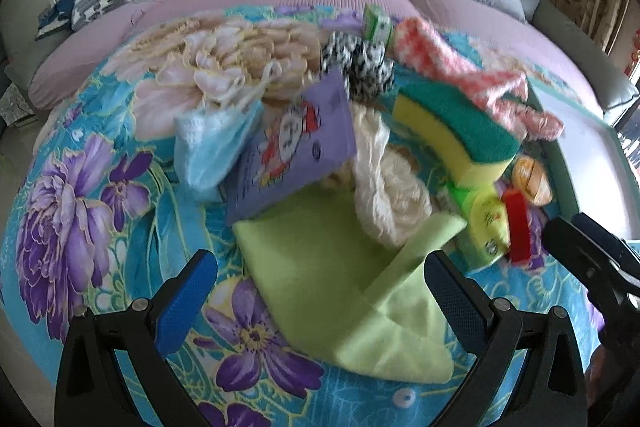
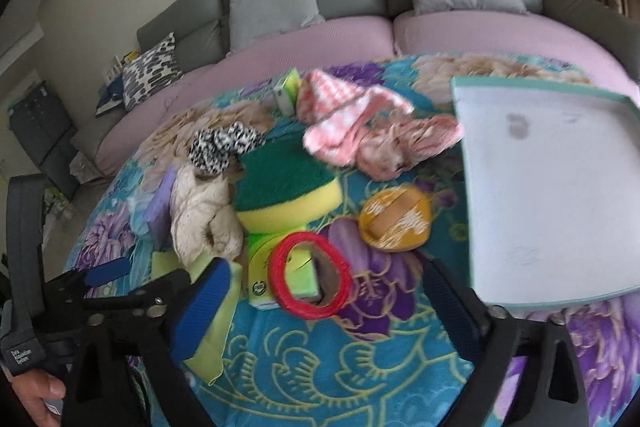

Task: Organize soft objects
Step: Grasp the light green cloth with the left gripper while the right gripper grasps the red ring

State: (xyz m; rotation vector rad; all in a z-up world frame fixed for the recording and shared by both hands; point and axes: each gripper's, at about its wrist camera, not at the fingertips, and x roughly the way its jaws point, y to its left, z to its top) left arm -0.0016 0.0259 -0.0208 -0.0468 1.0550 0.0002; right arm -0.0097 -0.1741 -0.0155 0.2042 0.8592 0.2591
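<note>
Left wrist view
Left gripper (image 1: 320, 281): jaws spread wide, nothing pinched; they straddle the green cloth.
Green cloth (image 1: 336, 291): lies flat on the floral blanket (image 1: 80, 187), folded; long axis runs from upper left to lower right, one corner pointing toward the camera.
Sponge (image 1: 452, 127): yellow with green top, long axis slanting from upper left to lower right, tilted on the pile.
Purple packet (image 1: 296, 147): leans against the pale blue cloth (image 1: 212, 143), long axis rising to the right.
Cream cloth (image 1: 384, 187): bunched between packet and sponge.
Pink checked cloth (image 1: 460, 67): draped behind the sponge.

Right wrist view
Right gripper (image 2: 326, 301): jaws released and wide, gripping nothing; the red tape ring sits just ahead, between the fingertips.
Red tape ring (image 2: 310, 277): flat-lying, resting partly on a lime-green box (image 2: 260, 267).
Tray (image 2: 560, 187): teal-rimmed, at right on the blanket.
Sponge, this view: green face up, beside the cream cloth.
Person's hand (image 2: 38, 403): at lower left, holding the other gripper's handle.
</note>
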